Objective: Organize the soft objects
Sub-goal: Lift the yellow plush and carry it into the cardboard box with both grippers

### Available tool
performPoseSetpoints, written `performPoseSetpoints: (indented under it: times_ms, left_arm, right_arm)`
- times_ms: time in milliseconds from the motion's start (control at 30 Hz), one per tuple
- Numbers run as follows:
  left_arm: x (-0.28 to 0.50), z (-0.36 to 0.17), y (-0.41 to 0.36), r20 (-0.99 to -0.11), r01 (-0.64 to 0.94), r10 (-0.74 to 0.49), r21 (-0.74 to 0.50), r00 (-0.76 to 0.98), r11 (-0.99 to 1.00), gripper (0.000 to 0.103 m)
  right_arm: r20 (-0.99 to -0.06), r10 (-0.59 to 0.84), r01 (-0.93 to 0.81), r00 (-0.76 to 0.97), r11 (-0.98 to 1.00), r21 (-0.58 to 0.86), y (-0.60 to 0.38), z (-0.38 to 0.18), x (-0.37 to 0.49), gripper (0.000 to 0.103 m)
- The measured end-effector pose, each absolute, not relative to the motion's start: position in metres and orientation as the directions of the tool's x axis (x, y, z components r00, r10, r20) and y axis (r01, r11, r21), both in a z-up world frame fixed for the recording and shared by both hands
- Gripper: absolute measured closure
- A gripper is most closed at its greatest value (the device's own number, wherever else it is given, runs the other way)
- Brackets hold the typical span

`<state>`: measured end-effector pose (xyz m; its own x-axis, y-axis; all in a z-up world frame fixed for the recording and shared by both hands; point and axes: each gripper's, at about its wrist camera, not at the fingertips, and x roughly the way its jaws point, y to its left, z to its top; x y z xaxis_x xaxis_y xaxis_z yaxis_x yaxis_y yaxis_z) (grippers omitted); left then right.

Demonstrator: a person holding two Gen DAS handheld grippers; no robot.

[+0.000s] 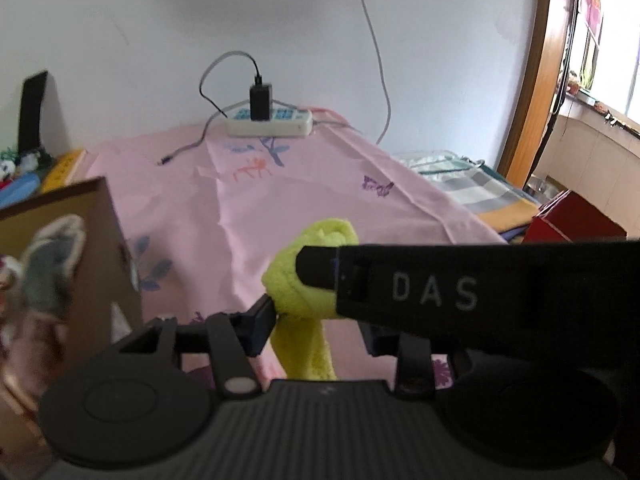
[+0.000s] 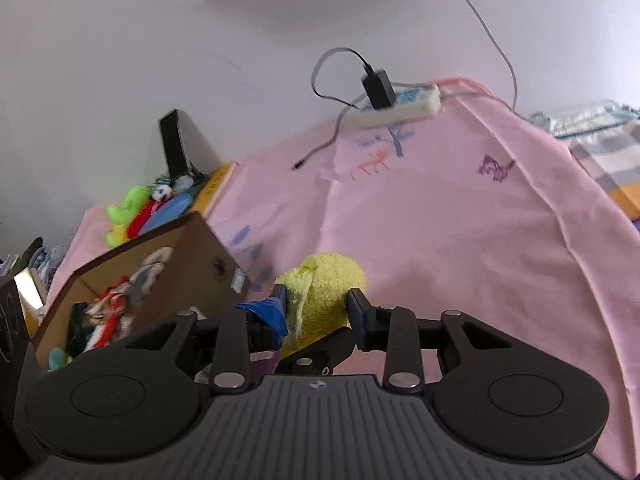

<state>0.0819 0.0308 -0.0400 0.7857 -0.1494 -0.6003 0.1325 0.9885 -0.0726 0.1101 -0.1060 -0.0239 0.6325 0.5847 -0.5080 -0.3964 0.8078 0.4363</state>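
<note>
A fluffy yellow-green cloth (image 1: 332, 232) hangs above the pink table sheet (image 1: 280, 200), and both grippers hold it. My left gripper (image 1: 314, 318) is shut on its bunched middle, with a strip dangling below the pads. From the right, my right gripper's black body marked DAS crosses the left wrist view, and its finger (image 1: 316, 268) presses into the cloth. In the right wrist view the cloth (image 2: 328, 280) bulges between the pads of my right gripper (image 2: 320, 304), which is shut on it. An open cardboard box (image 2: 208, 248) with several soft items inside stands just left of the grippers.
The box (image 1: 100, 240) sits close at the left. Plush toys (image 2: 136, 208) are piled behind it beside a black stand (image 2: 174, 144). A white power strip (image 1: 270, 122) with a charger and cables lies at the table's far edge. Folded checked fabric (image 1: 476, 188) lies to the right.
</note>
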Motion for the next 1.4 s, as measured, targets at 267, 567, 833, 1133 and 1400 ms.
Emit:
performPoseSetpoints:
  times_ms: [267,567,833,1133,1400]
  left_arm:
    - [0.036,-0.004,0.051,-0.521,0.105,-0.126,-0.068,0.844,0.992,0.068]
    - [-0.004,0.025,0.102,-0.456,0.02,-0.065,-0.105,0.888,0.994,0.068]
    - [-0.014,0.032,0.149,-0.439,-0.056,-0.008,-0.132,0.899,0.99,0.068]
    - [0.004,0.013,0.186,-0.5,-0.102,0.005,-0.168,0.866,0.981,0.068]
    - [0.014,-0.008,0.194,-0.565,-0.106,-0.004,-0.163,0.825,0.981,0.067]
  right_arm:
    - [-0.43,0.634,-0.467,0.643,0.769,0.436,-0.091,0.01,0.081,0.086]
    - [-0.365,0.705,-0.593,0.608,0.709,0.382,-0.042,0.038,0.058,0.086]
    - [-0.348,0.752,-0.666,0.559,0.658,0.352,0.005,0.045,0.053,0.086]
    - [-0.393,0.746,-0.678,0.537,0.66,0.325,0.037,0.027,0.063,0.086]
    - [-0.45,0.712,-0.668,0.539,0.687,0.286,0.05,0.008,0.068,0.084]
